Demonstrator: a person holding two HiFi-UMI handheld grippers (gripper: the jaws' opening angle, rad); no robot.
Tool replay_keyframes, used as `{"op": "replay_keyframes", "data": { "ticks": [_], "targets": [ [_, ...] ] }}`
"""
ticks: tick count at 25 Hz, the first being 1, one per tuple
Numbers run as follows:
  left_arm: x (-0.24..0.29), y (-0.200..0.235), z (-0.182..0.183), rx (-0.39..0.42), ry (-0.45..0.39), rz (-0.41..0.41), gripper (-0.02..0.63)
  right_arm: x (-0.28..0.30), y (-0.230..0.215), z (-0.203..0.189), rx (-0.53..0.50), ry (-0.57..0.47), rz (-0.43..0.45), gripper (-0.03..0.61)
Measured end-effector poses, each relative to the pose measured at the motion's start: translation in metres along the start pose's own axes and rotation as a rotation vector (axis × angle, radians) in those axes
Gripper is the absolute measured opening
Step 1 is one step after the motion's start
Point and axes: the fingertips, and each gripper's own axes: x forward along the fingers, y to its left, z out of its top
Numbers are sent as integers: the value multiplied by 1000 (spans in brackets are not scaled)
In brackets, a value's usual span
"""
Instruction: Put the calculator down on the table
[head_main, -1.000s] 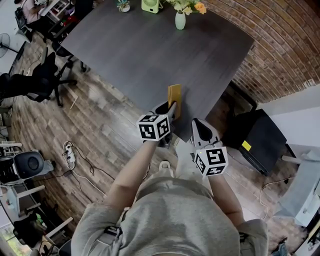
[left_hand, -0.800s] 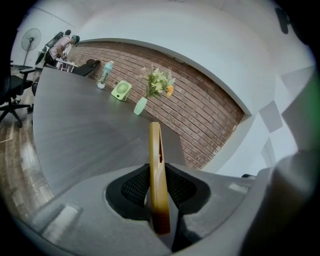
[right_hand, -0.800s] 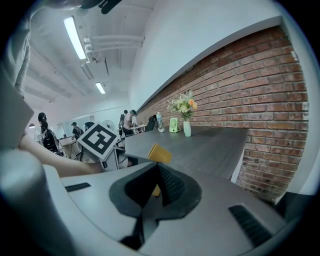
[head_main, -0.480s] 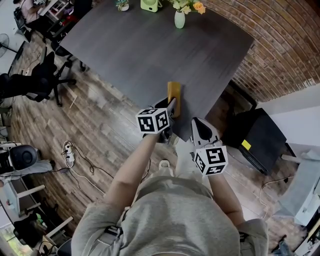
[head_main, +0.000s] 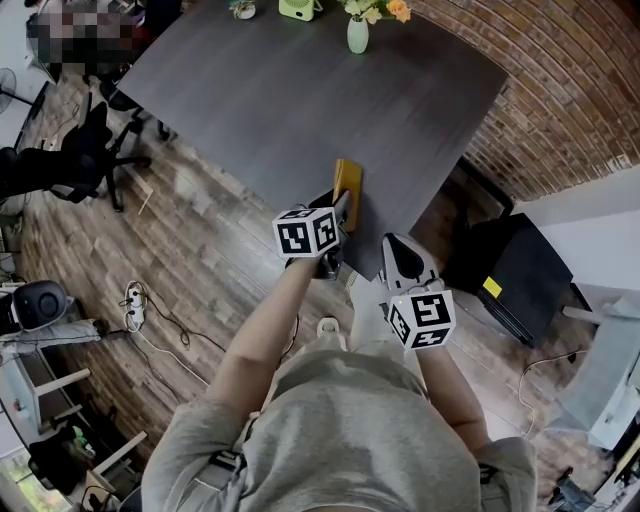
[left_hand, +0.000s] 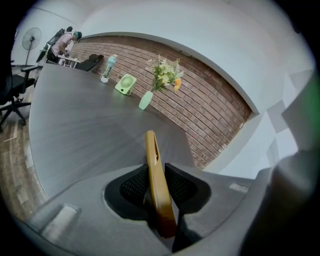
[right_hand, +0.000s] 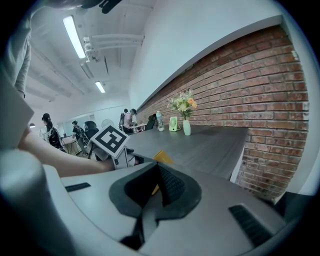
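Observation:
The calculator (head_main: 347, 185) is a thin yellow slab near the front edge of the dark table (head_main: 300, 100). In the left gripper view the calculator (left_hand: 156, 180) stands edge-on between the jaws, over the table (left_hand: 85, 125). My left gripper (head_main: 340, 212) grips its near end and its jaws are opening; both pads still seem to touch it. My right gripper (head_main: 398, 250) hangs shut just off the table's edge, to the right, with nothing in it. Its own view shows the right gripper (right_hand: 159, 172) and a yellow corner of the calculator (right_hand: 161, 157).
A vase of flowers (head_main: 360, 38) and a small green fan (head_main: 300, 10) stand at the table's far end. A black box (head_main: 510, 275) sits on the floor to the right by the brick wall. Office chairs (head_main: 85, 160) stand at the left.
My left gripper has eased a little forward and down with the calculator, which now lies lower over the table. The right gripper has kept still.

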Motion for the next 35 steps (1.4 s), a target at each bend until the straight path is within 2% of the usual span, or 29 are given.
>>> {"op": "replay_keyframes", "data": {
  "ticks": [24,35],
  "targets": [
    [1,24,-5,4,6,58,129,-6,0,-7,-4,12,-3,2],
    [-2,33,-8,30,29,136,146,-11,1,-9,2,5,-6,2]
  ]
}}
